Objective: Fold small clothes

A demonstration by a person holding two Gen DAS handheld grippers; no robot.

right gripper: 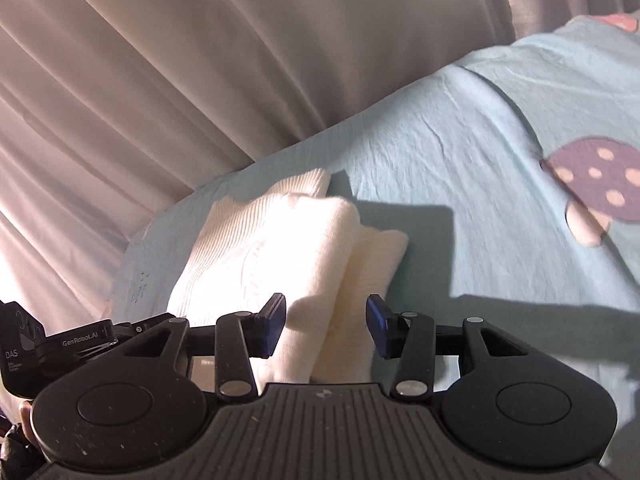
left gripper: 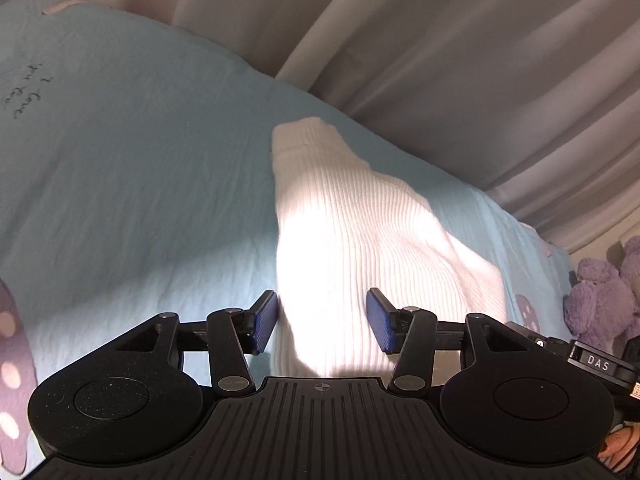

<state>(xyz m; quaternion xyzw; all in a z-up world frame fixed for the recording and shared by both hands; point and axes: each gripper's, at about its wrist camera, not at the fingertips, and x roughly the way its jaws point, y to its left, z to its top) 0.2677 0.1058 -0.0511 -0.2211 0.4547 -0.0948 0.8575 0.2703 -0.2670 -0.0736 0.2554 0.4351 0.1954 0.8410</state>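
Note:
A white ribbed knit garment (left gripper: 352, 232) lies folded on a light blue bedsheet (left gripper: 140, 168). My left gripper (left gripper: 322, 320) is open, with its blue pads on either side of the garment's near end. In the right wrist view the same garment (right gripper: 280, 248) shows as stacked folded layers. My right gripper (right gripper: 326, 328) is open, its jaws straddling the garment's near edge. Neither gripper is pinching the cloth.
Pale curtains (left gripper: 460, 60) hang behind the bed. A purple plush toy (left gripper: 604, 296) sits at the right edge. The sheet has a purple spotted mushroom print (right gripper: 596, 184) and handwriting-style text (left gripper: 24, 96). The other gripper's body (right gripper: 60, 344) shows at the left.

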